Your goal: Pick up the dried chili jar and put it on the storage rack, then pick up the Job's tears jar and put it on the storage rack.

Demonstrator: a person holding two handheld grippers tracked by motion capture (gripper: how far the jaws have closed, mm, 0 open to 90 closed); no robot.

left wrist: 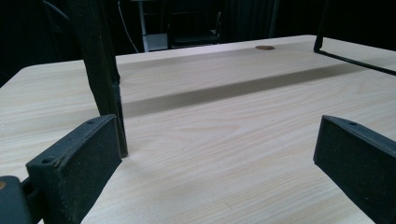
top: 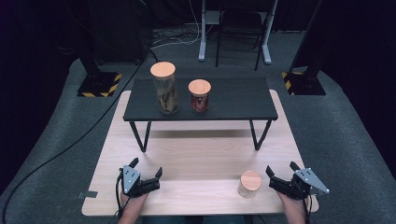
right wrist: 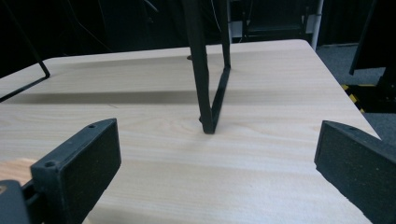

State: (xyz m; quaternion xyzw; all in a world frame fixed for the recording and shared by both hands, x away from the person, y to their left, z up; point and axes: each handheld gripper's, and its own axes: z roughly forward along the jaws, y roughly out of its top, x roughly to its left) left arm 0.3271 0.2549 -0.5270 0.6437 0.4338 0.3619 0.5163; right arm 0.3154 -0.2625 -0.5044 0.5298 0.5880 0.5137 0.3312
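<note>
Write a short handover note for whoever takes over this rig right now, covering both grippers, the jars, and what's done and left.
Left gripper: open, empty, low over the near-left of the light wooden table.
Right gripper: open, empty, just right of the short jar, not touching it.
Tall jar and medium jar stand on the black raised shelf, wooden lids on.
Done: nothing gripped yet.
Left: probably grasp the short jar with the right gripper; it may belong on the shelf with the others.

Tall jar, short jar on black shelf, wooden table
</note>
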